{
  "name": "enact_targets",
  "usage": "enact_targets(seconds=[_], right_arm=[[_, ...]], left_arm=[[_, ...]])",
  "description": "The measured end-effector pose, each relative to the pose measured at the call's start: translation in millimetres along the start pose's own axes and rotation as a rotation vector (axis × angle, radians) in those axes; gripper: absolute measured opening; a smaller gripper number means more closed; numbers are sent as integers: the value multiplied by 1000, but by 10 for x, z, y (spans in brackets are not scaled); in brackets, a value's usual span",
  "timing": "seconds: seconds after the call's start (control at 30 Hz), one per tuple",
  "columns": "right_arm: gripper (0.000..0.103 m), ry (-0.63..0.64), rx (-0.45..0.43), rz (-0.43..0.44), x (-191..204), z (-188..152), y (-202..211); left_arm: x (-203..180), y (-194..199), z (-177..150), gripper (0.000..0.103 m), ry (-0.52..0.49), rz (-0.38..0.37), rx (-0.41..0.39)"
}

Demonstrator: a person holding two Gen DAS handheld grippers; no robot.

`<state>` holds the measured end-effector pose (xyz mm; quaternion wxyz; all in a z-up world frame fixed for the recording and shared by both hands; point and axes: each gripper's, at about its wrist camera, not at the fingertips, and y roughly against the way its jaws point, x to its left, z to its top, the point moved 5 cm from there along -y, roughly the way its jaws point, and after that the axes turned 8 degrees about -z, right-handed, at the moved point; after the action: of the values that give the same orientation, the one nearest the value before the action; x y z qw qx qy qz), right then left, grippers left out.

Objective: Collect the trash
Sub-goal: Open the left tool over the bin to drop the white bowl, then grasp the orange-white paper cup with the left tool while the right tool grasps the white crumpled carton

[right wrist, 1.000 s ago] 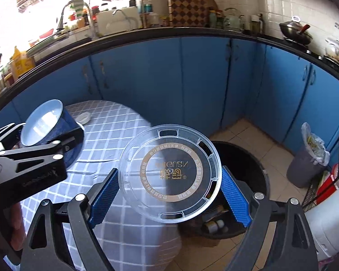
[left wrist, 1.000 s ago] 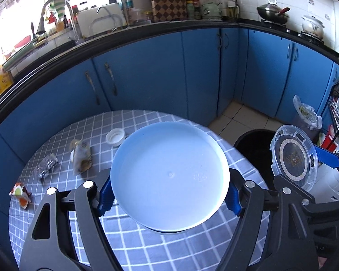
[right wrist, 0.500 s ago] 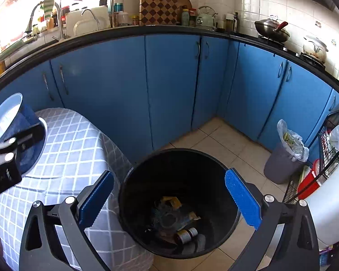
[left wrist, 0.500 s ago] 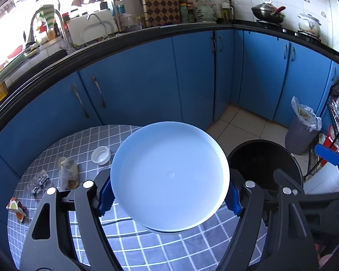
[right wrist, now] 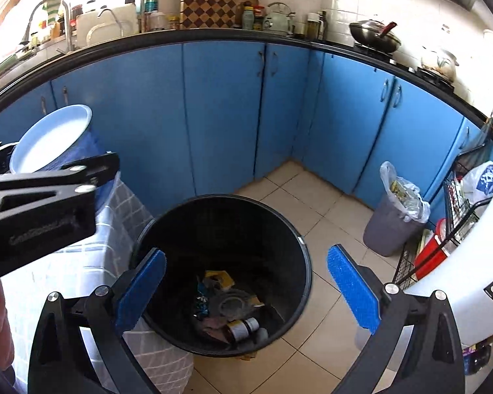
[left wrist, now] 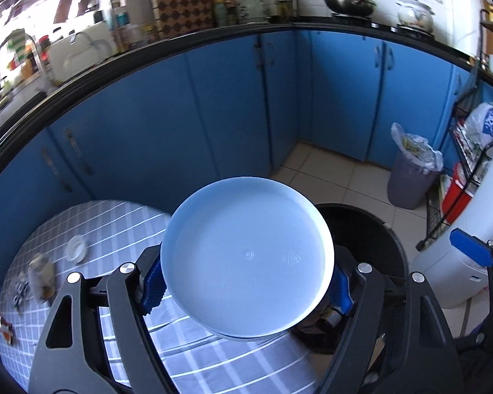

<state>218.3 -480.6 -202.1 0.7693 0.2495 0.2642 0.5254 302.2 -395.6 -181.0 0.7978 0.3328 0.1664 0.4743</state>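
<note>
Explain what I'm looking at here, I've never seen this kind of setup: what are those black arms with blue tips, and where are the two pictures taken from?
No robot here: a person holds a two-finger gripper in each hand, and each gripper carries a wide-angle camera that looks forward along its fingers. That is why black arms with blue pads frame both pictures.

In the left camera's picture, the left gripper is clamped on a round blue container, seen from above its white inside. Below it is a table with a checked tablecloth, where a small white lid and some wrappers lie.

In the right camera's picture, the right gripper is open and empty above a black trash bin standing on the floor beside the table. Trash, including a clear round lid, lies at the bottom of the bin.
</note>
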Motion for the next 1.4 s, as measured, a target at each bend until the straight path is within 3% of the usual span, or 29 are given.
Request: enact_targets(seconds=[0.07,0.13,0.2,0.57,0.77,1.0,1.4], right_arm=[[96,-11,5,-8,-72,-23,-26],[96,-21,14,-7,-123,-47,-61],[96,-26,22,-10,-152,-69,-97],[96,-23,19,74,139,-18,-17],[96,66,-35,140,731,124,246],[96,179,-56,195,1496,230,497],[96,223,-14,379,2712,315,802]], left_arm=[[-95,-43,50,78,-17,-2,-4],[-166,-87,105,93,-22,-12,-8],[-189,-98,162,98,-20,-11,-28],[127,9,17,98,-1,38,-1],[645,371,-140,98,58,117,-25],[1506,787,-455,98,166,209,-21],[3069,1529,-1378,98,373,463,10]])
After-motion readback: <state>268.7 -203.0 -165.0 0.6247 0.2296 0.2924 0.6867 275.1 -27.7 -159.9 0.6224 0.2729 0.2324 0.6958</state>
